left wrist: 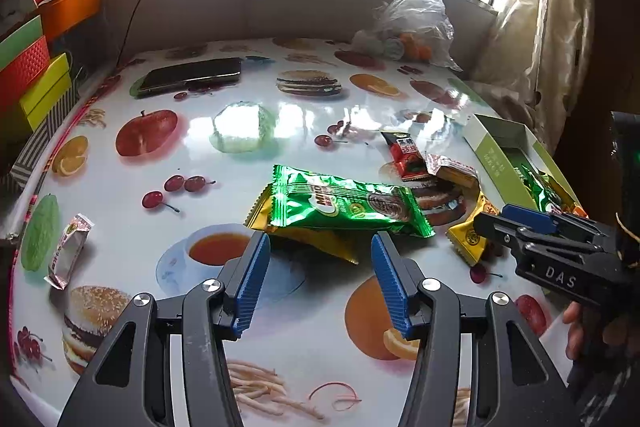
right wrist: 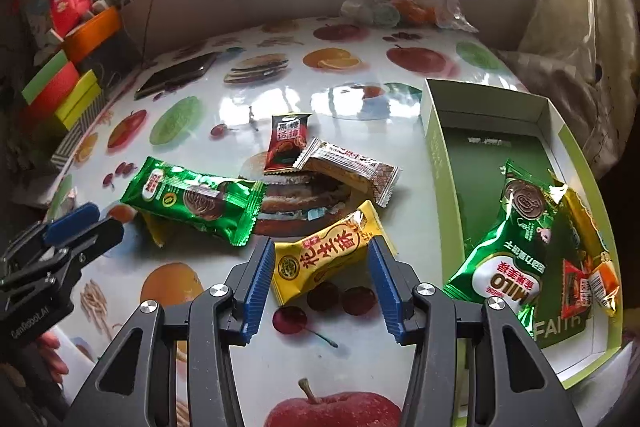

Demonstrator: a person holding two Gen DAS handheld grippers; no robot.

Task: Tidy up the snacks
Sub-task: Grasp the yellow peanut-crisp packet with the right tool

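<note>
A green Milo packet [left wrist: 344,203] lies on a yellow packet [left wrist: 320,243] on the fruit-print table. My left gripper [left wrist: 320,247] is open, its jaws just short of these two. My right gripper [right wrist: 316,259] is open with its jaws on either side of a yellow peanut packet [right wrist: 328,259], which also shows in the left wrist view [left wrist: 468,239]. A red packet [right wrist: 286,143] and a clear-wrapped bar [right wrist: 348,171] lie behind. The green box [right wrist: 440,163] at right holds a green Milo packet [right wrist: 516,239] and other snacks [right wrist: 588,279].
A small silver-pink packet [left wrist: 70,251] lies at the table's left edge. A phone [left wrist: 192,75] and a plastic bag of fruit [left wrist: 416,27] sit at the back. Coloured boxes [left wrist: 36,79] stack at the left. A curtain [left wrist: 536,27] hangs at the right.
</note>
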